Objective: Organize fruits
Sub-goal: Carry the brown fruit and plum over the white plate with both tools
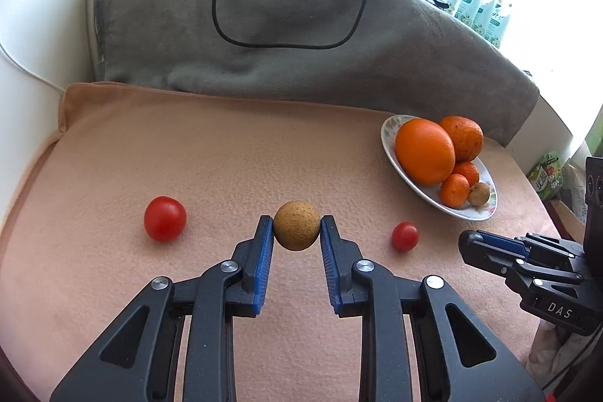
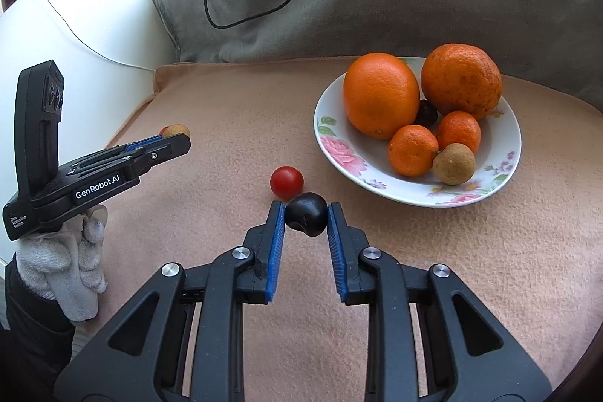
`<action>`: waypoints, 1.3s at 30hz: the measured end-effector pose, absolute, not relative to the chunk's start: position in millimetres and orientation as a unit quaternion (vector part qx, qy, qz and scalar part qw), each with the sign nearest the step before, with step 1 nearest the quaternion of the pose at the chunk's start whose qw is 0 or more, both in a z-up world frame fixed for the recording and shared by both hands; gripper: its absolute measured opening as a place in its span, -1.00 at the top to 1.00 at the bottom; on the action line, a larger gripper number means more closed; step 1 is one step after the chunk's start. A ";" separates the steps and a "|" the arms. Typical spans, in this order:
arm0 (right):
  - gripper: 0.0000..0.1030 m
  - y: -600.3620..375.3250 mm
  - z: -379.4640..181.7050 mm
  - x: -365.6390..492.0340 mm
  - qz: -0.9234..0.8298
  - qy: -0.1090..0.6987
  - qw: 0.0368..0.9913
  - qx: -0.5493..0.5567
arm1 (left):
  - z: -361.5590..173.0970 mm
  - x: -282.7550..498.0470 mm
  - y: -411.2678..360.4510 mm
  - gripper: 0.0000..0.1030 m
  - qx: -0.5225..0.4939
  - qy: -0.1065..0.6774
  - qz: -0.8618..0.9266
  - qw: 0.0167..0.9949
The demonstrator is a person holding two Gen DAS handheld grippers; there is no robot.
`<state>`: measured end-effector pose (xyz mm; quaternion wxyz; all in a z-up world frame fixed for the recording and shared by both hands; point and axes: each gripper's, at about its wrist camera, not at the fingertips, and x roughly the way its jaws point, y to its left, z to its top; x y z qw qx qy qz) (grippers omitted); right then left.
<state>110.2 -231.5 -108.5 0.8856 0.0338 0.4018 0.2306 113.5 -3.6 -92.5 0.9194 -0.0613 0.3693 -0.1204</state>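
Note:
My left gripper (image 1: 297, 230) is shut on a small tan round fruit (image 1: 297, 225), lifted a little above the peach cloth. My right gripper (image 2: 306, 219) is shut on a dark purple fruit (image 2: 307, 218). A flowered white plate (image 2: 339, 153) holds two big oranges (image 2: 380, 95), two small mandarins (image 2: 412, 150), a tan fruit (image 2: 453, 164) and another dark fruit (image 2: 426, 113). One small red tomato (image 2: 286, 181) lies just beyond the right gripper; a larger red tomato (image 1: 165, 218) lies left of the left gripper. In the right wrist view the left gripper (image 2: 177, 138) is at far left.
A peach cloth (image 1: 226, 157) covers the work surface. Behind it rises a grey blanket (image 1: 264, 25) with a black cable (image 1: 286, 44) looped over it. A gloved hand (image 2: 64, 262) holds the left tool. White wall and cords stand at left.

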 end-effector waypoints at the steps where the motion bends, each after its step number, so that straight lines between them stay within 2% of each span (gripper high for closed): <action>1: 0.54 -234.2 -106.3 108.9 0.229 0.399 0.887 0.036 | -90.1 112.6 -6.1 0.54 -0.061 0.367 -0.125 0.920; 17: 0.54 -290.3 -87.3 107.9 0.184 0.373 0.907 0.064 | -67.4 117.8 -67.7 0.54 -0.039 0.350 -0.191 0.916; 39: 0.53 -329.5 -92.5 159.0 0.134 0.373 0.915 0.074 | -82.1 140.9 -133.6 0.54 -0.015 0.377 -0.235 0.896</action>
